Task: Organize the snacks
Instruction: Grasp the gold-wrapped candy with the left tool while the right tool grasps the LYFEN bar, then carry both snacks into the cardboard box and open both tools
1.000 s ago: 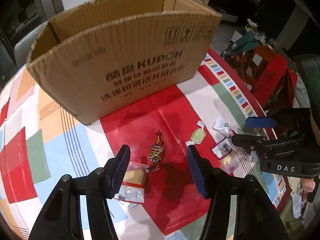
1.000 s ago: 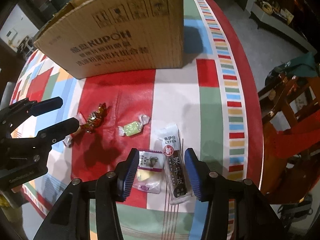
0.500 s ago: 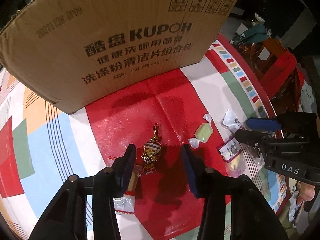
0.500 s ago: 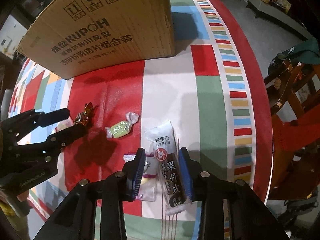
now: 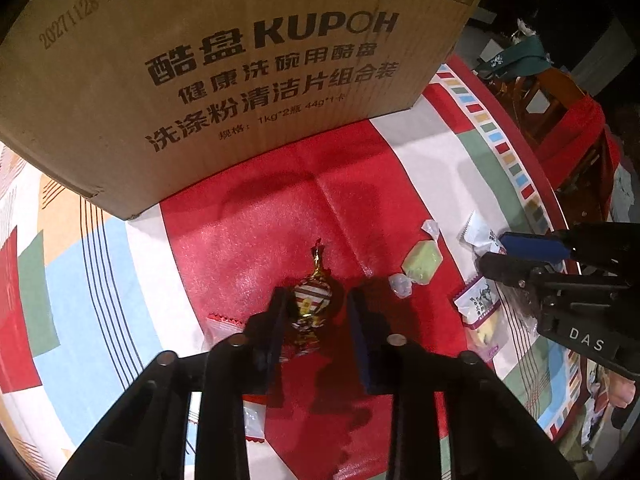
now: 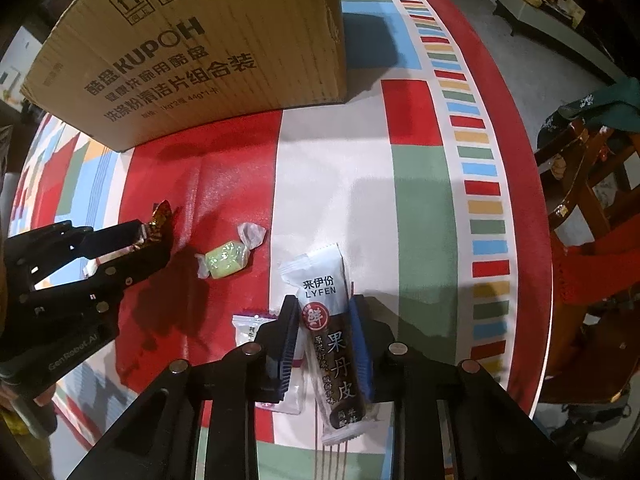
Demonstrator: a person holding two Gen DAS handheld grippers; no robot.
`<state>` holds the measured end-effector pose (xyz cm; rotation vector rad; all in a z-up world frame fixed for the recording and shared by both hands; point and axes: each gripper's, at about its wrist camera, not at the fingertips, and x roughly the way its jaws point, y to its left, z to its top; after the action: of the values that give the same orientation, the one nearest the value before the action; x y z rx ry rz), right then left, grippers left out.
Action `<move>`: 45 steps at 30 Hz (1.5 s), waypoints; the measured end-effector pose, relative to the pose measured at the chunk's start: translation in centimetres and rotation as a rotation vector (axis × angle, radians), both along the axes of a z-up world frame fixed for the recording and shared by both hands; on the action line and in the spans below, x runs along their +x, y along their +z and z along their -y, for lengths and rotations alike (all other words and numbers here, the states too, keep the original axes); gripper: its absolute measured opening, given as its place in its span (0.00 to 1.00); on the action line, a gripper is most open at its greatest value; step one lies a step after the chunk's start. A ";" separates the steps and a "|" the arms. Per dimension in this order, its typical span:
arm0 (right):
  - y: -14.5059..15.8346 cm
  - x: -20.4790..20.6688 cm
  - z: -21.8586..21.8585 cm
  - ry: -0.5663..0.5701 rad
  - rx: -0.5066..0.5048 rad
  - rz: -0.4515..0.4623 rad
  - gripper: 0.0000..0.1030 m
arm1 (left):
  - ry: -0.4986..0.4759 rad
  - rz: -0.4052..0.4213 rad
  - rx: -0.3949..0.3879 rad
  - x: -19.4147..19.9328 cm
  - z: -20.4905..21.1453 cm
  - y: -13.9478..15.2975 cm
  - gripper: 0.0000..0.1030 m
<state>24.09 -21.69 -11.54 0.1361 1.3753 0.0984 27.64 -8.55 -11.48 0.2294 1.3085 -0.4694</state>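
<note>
My left gripper (image 5: 316,312) straddles a gold and red foil candy (image 5: 312,300) on the tablecloth, jaws narrowed around it with a gap on the right side; it also shows in the right wrist view (image 6: 154,236). My right gripper (image 6: 326,332) is closed around a long white and brown fruit-leather bar (image 6: 332,336) lying on the table. A green wrapped candy (image 6: 226,258) lies between the grippers. A white and purple packet (image 6: 250,330) lies under the right gripper's left finger. The cardboard box (image 5: 224,60) stands behind.
A red-edged clear packet (image 5: 218,324) lies under the left gripper. The round table's edge (image 6: 532,200) curves at right, with a wooden chair (image 6: 592,184) beyond. The box wall rises close ahead of both grippers.
Both grippers moved down and forward toward the table and narrowed their jaws. The left closed in around the foil candy, the right around the fruit-leather bar.
</note>
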 end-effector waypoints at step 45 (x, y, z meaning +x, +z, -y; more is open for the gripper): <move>12.9 -0.2 -1.7 0.054 0.069 0.274 0.21 | 0.036 0.249 -0.163 -1.6 -2.9 13.7 0.22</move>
<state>23.91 -20.01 1.37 0.1379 1.1026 0.2024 26.05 -5.63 2.23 0.1235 1.0239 -0.4971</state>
